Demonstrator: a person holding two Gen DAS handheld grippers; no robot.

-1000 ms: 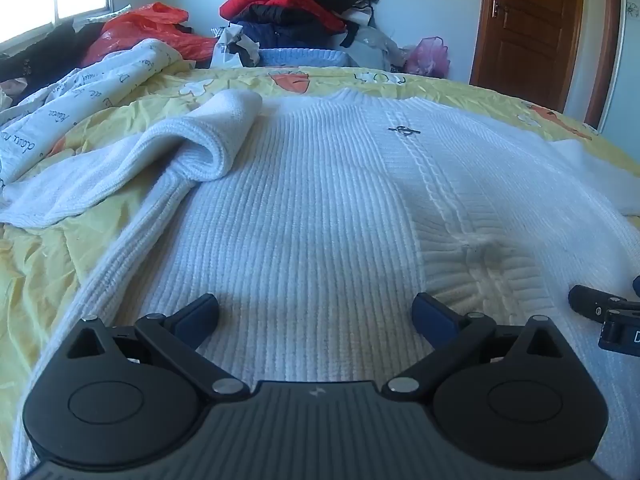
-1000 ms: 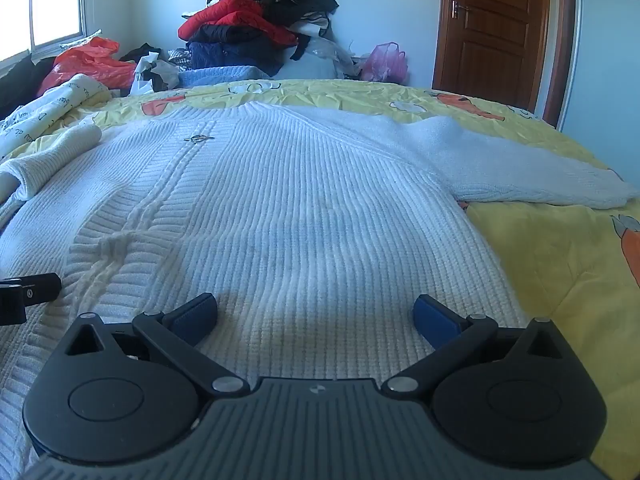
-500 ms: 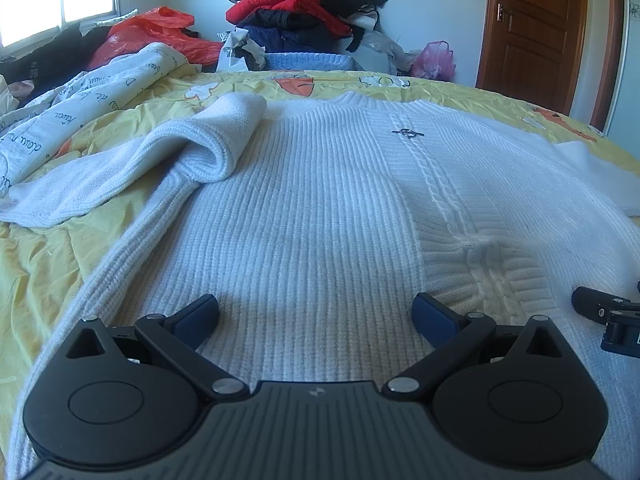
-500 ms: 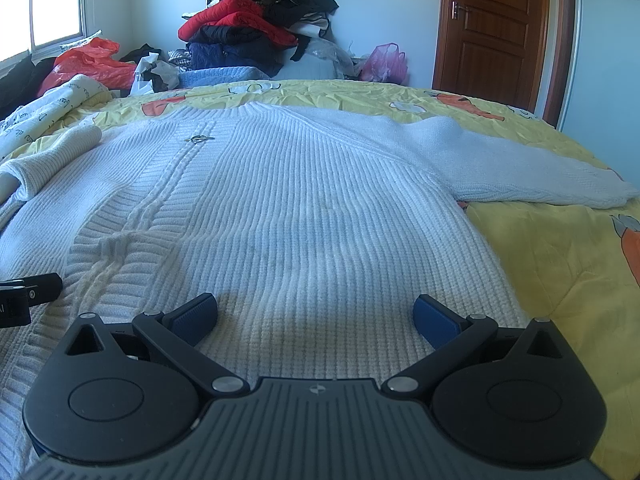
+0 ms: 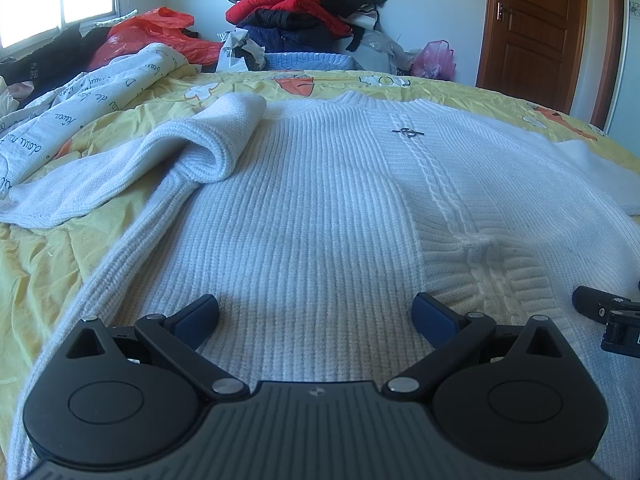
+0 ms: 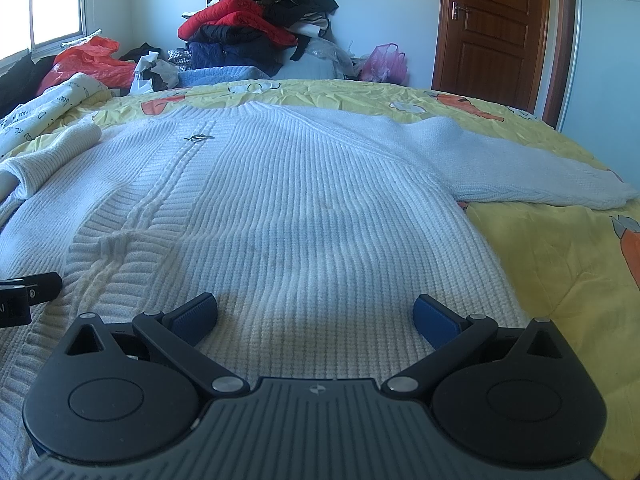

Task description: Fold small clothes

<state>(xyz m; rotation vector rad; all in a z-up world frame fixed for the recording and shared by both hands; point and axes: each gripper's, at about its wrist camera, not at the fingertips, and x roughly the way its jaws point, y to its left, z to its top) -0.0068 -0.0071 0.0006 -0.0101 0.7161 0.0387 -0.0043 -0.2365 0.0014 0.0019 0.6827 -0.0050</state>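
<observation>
Where ribbed, white knit sweater

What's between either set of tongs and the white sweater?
Nothing visible. The left tongs and right tongs stand open right over the white sweater, near its hem. It lies spread on the yellow bedspread, with only knit between the fingers.

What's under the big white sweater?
The white sweater lies spread on a yellow bedsheet with orange and white cartoon prints, which shows around its edges. What sits directly beneath the sweater's middle is covered, so it cannot be seen.
</observation>
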